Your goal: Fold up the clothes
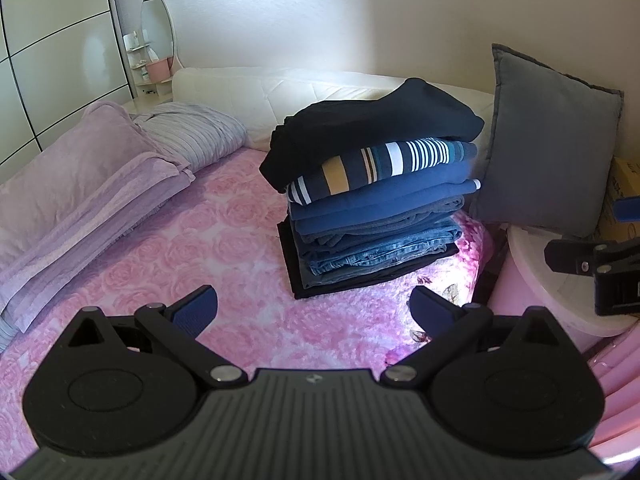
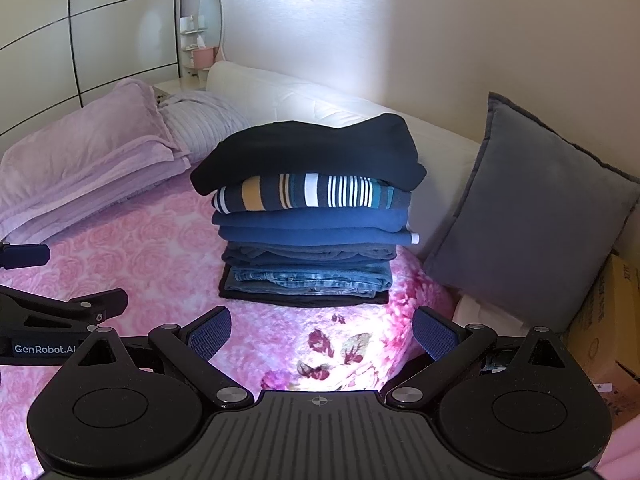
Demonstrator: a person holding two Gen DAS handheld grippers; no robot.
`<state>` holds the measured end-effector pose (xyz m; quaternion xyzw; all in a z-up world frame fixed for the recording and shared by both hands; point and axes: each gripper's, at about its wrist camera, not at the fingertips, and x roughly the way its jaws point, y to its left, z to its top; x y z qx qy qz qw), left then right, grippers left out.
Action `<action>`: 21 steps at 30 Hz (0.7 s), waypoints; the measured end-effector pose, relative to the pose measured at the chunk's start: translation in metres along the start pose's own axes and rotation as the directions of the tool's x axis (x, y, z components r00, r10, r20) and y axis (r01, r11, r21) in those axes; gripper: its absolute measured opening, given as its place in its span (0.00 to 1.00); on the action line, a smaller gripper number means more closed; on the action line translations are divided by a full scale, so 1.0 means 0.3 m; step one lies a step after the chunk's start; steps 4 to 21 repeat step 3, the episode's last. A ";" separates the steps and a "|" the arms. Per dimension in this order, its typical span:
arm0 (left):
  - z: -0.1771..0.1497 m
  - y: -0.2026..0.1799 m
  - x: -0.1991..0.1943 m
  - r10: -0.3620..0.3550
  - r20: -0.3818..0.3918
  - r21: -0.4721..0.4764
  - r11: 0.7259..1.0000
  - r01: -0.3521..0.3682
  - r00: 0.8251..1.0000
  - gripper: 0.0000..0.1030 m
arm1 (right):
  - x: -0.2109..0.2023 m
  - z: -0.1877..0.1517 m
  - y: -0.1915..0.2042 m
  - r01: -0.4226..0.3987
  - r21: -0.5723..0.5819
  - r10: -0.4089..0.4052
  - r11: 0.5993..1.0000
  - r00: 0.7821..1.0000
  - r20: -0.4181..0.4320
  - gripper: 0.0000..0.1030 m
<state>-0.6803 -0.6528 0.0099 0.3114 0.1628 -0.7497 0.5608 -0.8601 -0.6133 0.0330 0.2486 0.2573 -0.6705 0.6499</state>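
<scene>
A stack of folded clothes [image 1: 372, 196] [image 2: 312, 220] stands on the pink rose-patterned bedspread [image 1: 208, 248] [image 2: 152, 248]. A black garment [image 1: 376, 132] [image 2: 312, 152] lies on top, over a striped top [image 1: 384, 164] [image 2: 312, 192], blue tops and jeans [image 1: 380, 252] [image 2: 308, 280]. My left gripper [image 1: 314, 306] is open just in front of the stack, holding nothing. My right gripper [image 2: 322, 334] is open too, short of the stack, with nothing between its fingers. Each gripper shows at the edge of the other's view: the right one [image 1: 592, 264] and the left one [image 2: 60, 308].
A folded lilac blanket [image 1: 80, 200] [image 2: 88, 176] and a striped pillow [image 1: 196, 132] lie at the left. A grey cushion [image 1: 544, 148] [image 2: 532, 216] leans by the white headboard [image 1: 320, 92]. A cardboard box [image 2: 608, 320] and a pink-and-white tub [image 1: 560, 304] sit off the bed's right side.
</scene>
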 end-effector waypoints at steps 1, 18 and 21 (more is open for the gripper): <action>-0.001 -0.004 -0.001 -0.002 0.002 0.000 1.000 0.002 1.000 0.98 | -0.002 -0.002 -0.003 0.001 0.000 -0.001 1.000 1.000 0.000 0.97; -0.001 -0.014 -0.003 -0.005 0.006 0.003 1.000 0.005 1.000 0.98 | -0.003 -0.005 -0.011 0.001 0.001 -0.001 1.000 1.000 -0.002 0.97; -0.001 -0.014 -0.003 -0.005 0.006 0.003 1.000 0.005 1.000 0.98 | -0.003 -0.005 -0.011 0.001 0.001 -0.001 1.000 1.000 -0.002 0.97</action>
